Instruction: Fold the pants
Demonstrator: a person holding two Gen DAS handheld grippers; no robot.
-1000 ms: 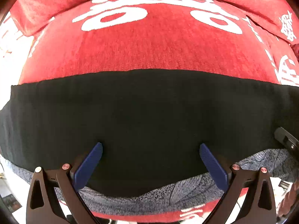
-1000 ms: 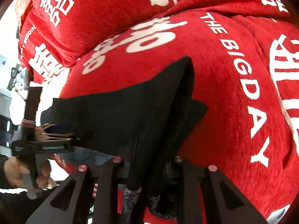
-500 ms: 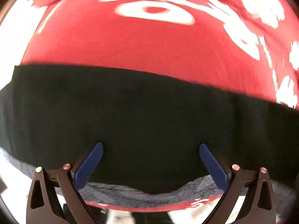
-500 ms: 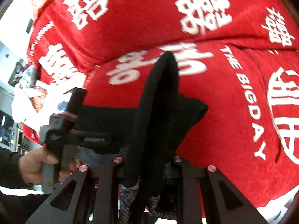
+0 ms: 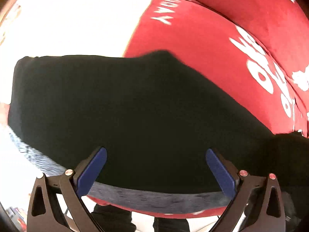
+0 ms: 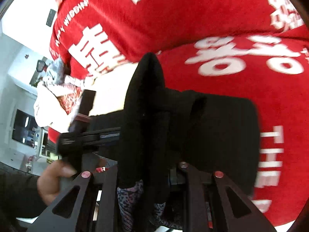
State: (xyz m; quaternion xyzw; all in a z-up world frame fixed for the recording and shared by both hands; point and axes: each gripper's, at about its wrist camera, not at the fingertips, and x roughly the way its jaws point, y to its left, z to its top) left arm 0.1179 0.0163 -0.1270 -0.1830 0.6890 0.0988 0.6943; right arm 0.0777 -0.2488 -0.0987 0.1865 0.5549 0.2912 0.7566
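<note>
The black pants with a grey patterned waistband lie over the red printed sofa cover. My left gripper is open, its blue pads spread wide over the pants near the waistband. My right gripper is shut on a bunched fold of the pants and holds it raised; the fabric hides its fingertips. The left gripper's body and the hand holding it show at the left of the right wrist view.
The red cover with white lettering spreads over the seat and backrest. A bright white area lies beyond the cover's left edge. Bundled cloth and room furniture sit at the far left.
The right gripper has lifted its fold of pants higher and swung it over the rest. The left wrist view has turned left, showing the white area; its jaws stay open.
</note>
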